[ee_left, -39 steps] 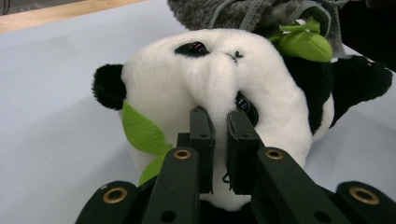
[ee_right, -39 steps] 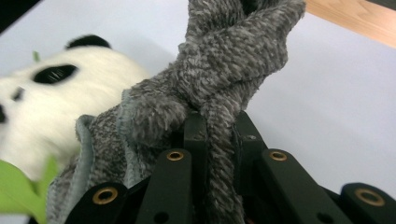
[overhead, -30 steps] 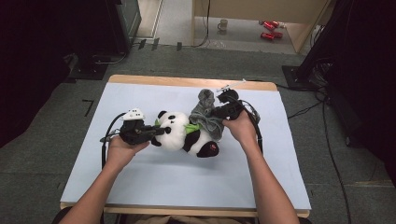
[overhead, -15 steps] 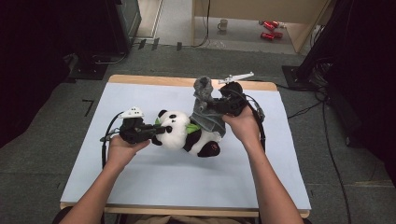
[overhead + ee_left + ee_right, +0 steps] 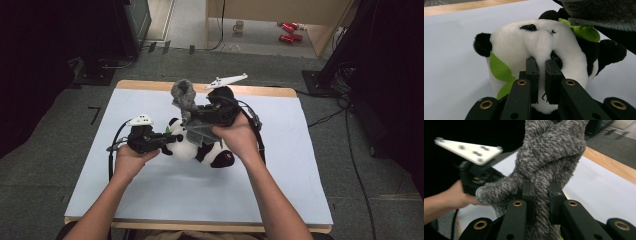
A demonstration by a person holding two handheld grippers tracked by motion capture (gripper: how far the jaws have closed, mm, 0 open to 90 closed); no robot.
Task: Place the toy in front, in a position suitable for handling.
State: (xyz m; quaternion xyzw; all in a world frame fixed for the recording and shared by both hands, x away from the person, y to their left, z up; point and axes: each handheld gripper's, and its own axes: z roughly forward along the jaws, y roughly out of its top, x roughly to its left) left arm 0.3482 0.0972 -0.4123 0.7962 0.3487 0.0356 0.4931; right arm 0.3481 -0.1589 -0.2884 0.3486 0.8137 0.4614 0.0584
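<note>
Fuzzy grey knotted scarf (image 5: 549,152) above plush panda (image 5: 536,50).

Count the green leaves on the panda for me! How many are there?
2 leaf clusters on the toy panda: one green leaf low on its cheek beside the left gripper, another leaf by its neck under the grey scarf. More may be hidden.

No readable text, label, brand, number or sign in any view. Plush panda (image 5: 541,50): no tag or print visible. Grey knitted scarf (image 5: 549,162): plain, no label. Desk (image 5: 300,150) surface blank. Red items on floor (image 5: 289,31) too small and blurred to read.
</note>
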